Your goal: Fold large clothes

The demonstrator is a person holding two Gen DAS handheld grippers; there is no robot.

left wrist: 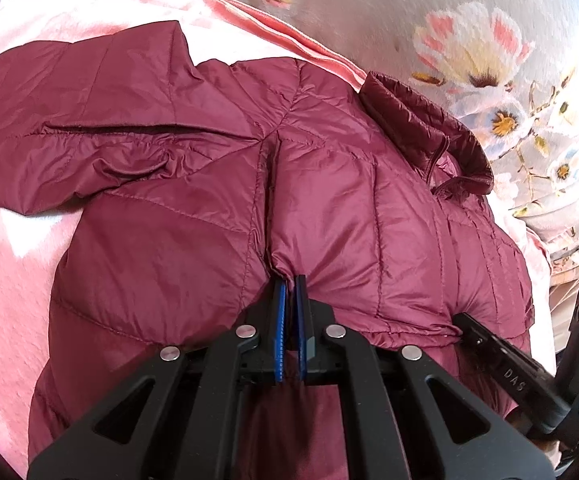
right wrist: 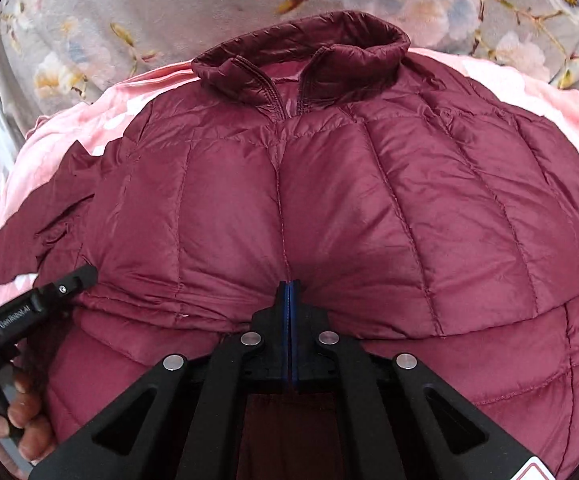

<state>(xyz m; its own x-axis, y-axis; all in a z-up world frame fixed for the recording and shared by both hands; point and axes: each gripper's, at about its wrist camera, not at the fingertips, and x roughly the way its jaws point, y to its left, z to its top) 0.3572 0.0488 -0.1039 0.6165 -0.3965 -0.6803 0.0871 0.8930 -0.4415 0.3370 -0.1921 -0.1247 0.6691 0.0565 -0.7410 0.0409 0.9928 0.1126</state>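
A maroon quilted puffer jacket (left wrist: 217, 184) lies front up on a pink blanket, zipped, with its collar (left wrist: 429, 128) to the right and one sleeve (left wrist: 69, 112) spread out to the left. My left gripper (left wrist: 289, 284) is shut on a pinched fold of the jacket at its near edge. In the right wrist view the jacket (right wrist: 329, 208) fills the frame, collar (right wrist: 301, 56) at the far end. My right gripper (right wrist: 290, 286) is shut on the jacket's fabric near the centre seam. The other gripper shows at the edge of each view: the right one (left wrist: 465, 322) and the left one (right wrist: 85, 274).
A pink fleece blanket (left wrist: 5, 264) lies under the jacket. A grey blanket with a flower print (left wrist: 469, 52) lies beyond the collar, also in the right wrist view (right wrist: 129, 12). A hand (right wrist: 13, 416) holds the left gripper's handle.
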